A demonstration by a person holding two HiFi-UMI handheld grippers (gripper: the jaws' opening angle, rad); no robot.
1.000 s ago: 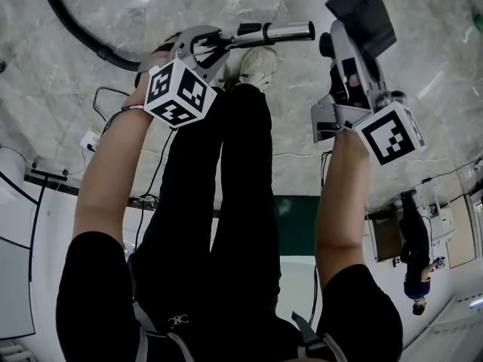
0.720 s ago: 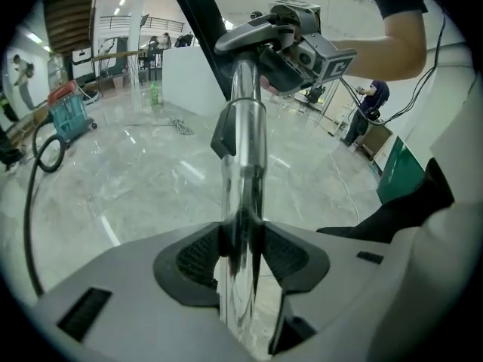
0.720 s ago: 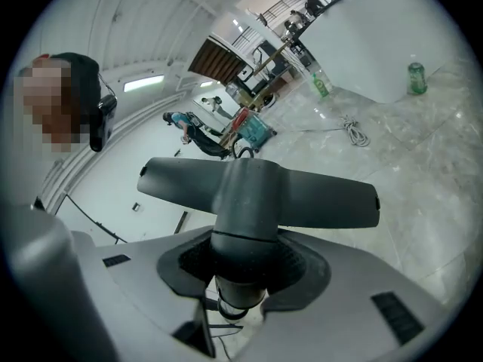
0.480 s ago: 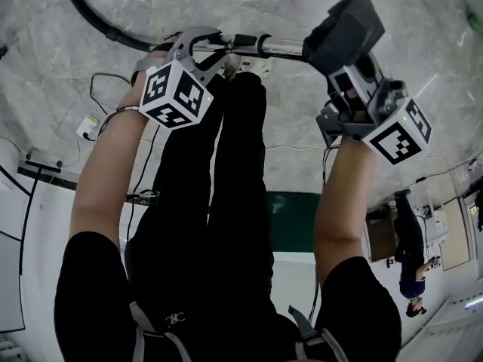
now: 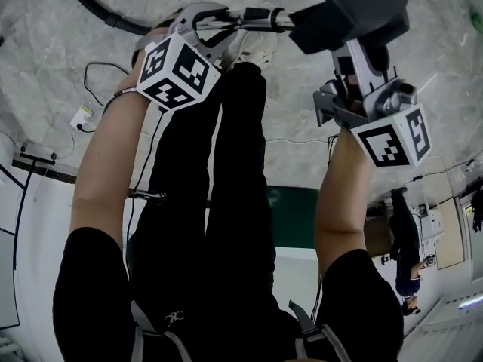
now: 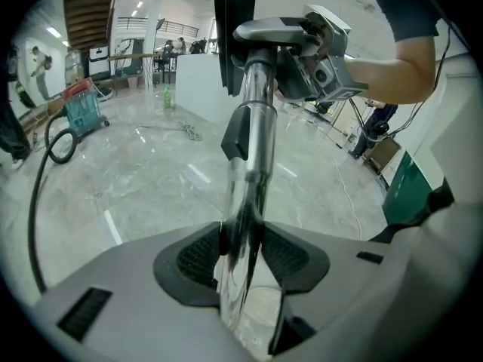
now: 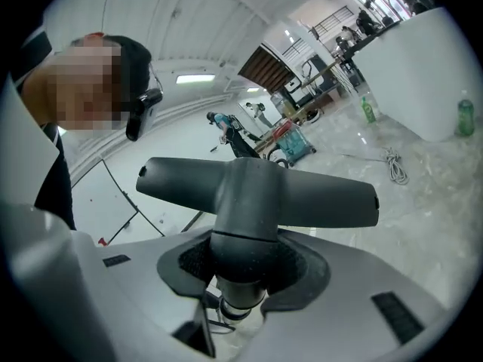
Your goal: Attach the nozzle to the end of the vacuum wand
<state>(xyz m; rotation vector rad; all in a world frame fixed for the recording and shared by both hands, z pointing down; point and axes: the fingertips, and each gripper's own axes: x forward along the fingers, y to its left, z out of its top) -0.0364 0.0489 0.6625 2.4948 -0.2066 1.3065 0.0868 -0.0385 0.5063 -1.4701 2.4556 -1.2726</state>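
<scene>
- The vacuum wand (image 6: 253, 149) is clamped by its chrome tube between the pads of the left hand-held gripper (image 6: 243, 251). This grip probably serves to keep the tube steady and its free end aimed at the other hand.
- The nozzle (image 7: 256, 194), a dark T-shaped floor head, is grasped by its round neck in the right hand-held gripper (image 7: 245, 259). The wide bar is left clear of the jaws, so the socket can be steered without the head being blocked.
- Both parts are held up in the air in front of the person, well above the marble floor (image 5: 68, 59), with no bench under them.
- In the head view the wand's end is met by the nozzle's neck, roughly in one line. Whether the end is fully seated in the socket cannot be told.
- The step in hand is judged to be the joining itself. A straight push along the tube, with the neck kept in line, is what seems to be called for.
- A black hose (image 5: 98, 10) is seen curving over the floor behind the left hand-held gripper.
- No brand, label or readable writing is found on the wand or the nozzle. Only black-and-white square markers are shown on the cubes of the hand-held grippers.
</scene>
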